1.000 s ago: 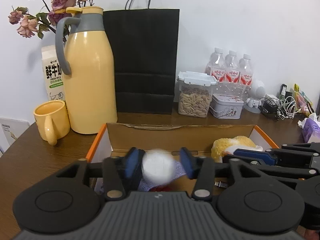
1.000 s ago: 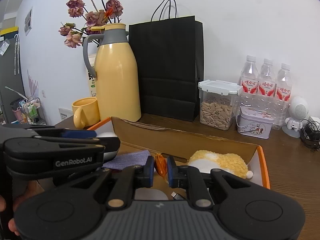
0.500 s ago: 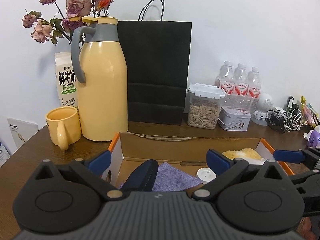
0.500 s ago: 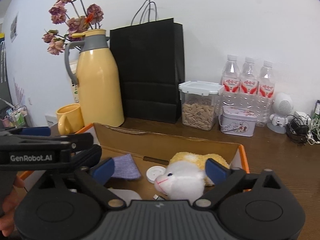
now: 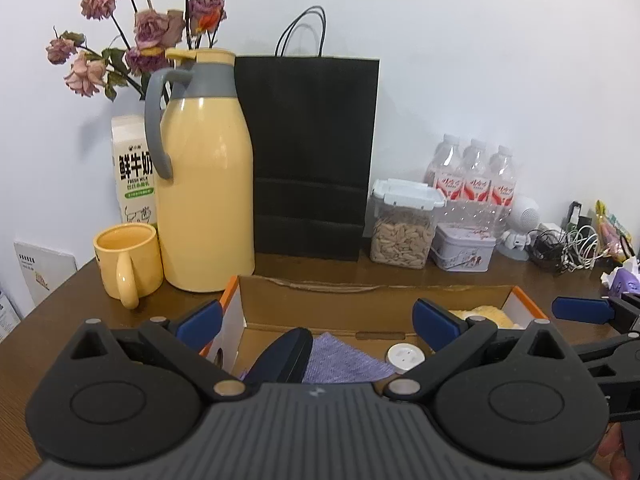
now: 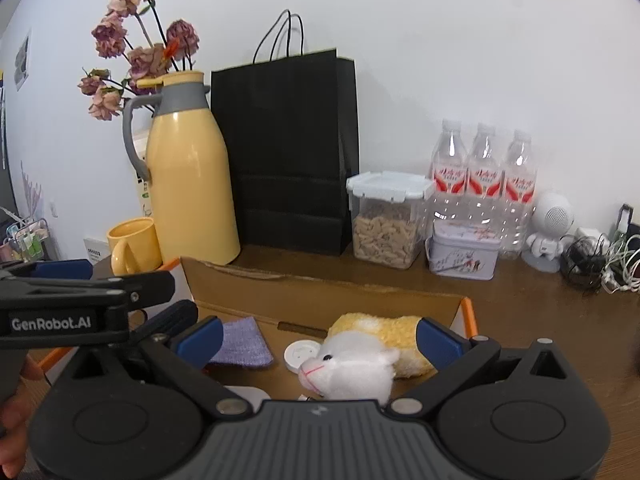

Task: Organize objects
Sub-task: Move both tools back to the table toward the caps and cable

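An open cardboard box (image 5: pixel 312 304) with orange edges sits on the brown table; it also shows in the right wrist view (image 6: pixel 320 296). Inside lie a purple cloth (image 5: pixel 340 364), a white round cap (image 5: pixel 405 358), a dark rounded object (image 5: pixel 286 354) and a yellow-and-white plush toy (image 6: pixel 360 356). My left gripper (image 5: pixel 318 322) is open and empty above the box's near left part. My right gripper (image 6: pixel 318 334) is open and empty above the plush toy. The purple cloth (image 6: pixel 240 346) and the cap (image 6: pixel 301 354) also show in the right wrist view.
Behind the box stand a yellow thermos jug (image 5: pixel 202 176), a yellow mug (image 5: pixel 128 266), a milk carton (image 5: pixel 134 168), a black paper bag (image 5: pixel 312 152), a clear nut container (image 5: pixel 402 228), a small tin (image 5: pixel 464 246), three water bottles (image 5: pixel 476 176) and tangled cables (image 5: pixel 568 244).
Both grippers opened and drew back and up. The left let go of the white cap, which now lies in the box. The right released a small orange item; the plush toy is now in full view.
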A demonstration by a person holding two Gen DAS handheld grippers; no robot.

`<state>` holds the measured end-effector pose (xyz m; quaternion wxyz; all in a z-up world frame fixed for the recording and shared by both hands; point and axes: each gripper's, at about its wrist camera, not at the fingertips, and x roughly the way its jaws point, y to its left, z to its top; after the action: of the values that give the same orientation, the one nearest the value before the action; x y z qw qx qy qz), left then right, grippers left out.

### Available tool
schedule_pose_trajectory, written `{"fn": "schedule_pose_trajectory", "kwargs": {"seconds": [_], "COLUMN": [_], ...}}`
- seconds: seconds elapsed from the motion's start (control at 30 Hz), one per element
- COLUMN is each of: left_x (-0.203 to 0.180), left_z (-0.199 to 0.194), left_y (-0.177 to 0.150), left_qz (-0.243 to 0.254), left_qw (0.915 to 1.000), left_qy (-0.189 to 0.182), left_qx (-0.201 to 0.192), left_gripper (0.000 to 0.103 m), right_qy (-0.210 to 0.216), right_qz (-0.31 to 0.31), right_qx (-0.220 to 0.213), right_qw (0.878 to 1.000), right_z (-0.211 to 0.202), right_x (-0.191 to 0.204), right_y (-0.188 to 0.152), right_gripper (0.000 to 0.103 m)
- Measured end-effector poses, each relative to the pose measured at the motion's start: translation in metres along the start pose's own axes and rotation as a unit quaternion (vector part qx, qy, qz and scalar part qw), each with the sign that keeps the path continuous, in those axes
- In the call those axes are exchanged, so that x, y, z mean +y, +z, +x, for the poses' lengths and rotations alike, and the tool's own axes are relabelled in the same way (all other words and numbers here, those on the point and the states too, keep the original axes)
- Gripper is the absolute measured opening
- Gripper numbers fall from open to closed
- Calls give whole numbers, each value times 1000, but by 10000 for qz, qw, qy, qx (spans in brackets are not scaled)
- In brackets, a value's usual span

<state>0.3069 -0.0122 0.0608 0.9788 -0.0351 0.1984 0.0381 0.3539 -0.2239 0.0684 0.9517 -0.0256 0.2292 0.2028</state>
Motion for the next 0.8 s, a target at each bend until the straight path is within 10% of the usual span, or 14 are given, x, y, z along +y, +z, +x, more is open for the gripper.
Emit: {"fn": "schedule_pose_trajectory", "kwargs": {"seconds": [0.8], "left_x": [20], "left_z": [-98], "left_y": [-15], "left_qz": [119], "left_qw": [9999], "left_qy": [44], "left_qx": [-94], "left_gripper": [103], "right_qy": [-343], "right_qz": [-139], "right_qx": [-76], "right_qw": [9993], "right_z": [-104], "right_x": [11], "right_y": [-41], "right_gripper": [103]}}
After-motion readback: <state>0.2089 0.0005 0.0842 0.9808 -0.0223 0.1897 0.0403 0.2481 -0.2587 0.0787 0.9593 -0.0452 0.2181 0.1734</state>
